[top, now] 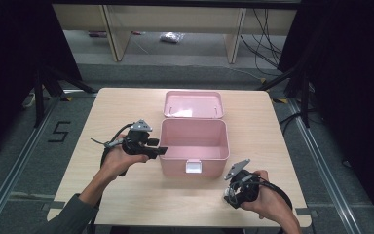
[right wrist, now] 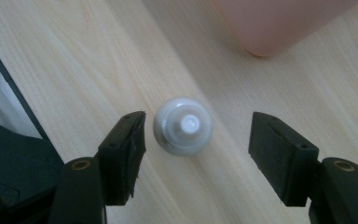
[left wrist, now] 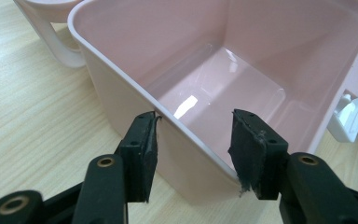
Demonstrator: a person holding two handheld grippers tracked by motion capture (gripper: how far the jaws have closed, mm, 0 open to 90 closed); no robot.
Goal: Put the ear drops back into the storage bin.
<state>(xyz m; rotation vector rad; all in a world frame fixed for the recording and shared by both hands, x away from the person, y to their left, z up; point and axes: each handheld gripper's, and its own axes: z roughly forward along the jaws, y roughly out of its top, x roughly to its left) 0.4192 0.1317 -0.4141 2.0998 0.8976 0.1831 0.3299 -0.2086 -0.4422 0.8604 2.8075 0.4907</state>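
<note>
An open pink box (top: 175, 168) stands mid-table, empty, with its lid (top: 193, 104) laid back behind it. My left gripper (top: 161, 150) is at the box's left front corner. In the left gripper view the jaws (left wrist: 193, 149) straddle the box wall (left wrist: 121, 93), one pad outside and one inside, wide apart and not pressing on it. My right gripper (top: 231, 197) points down near the table's front right. In the right gripper view its jaws (right wrist: 198, 144) stand open around a small round white capped thing (right wrist: 183, 126) on the table, closer to the left pad and touching neither.
A white latch (top: 193, 167) hangs on the box's front wall. The lid's handle (left wrist: 65, 46) lies on the wood behind the box. The table's near edge (right wrist: 9, 84) runs close beside the white thing. A corner of the pink box (right wrist: 270, 23) lies just beyond it.
</note>
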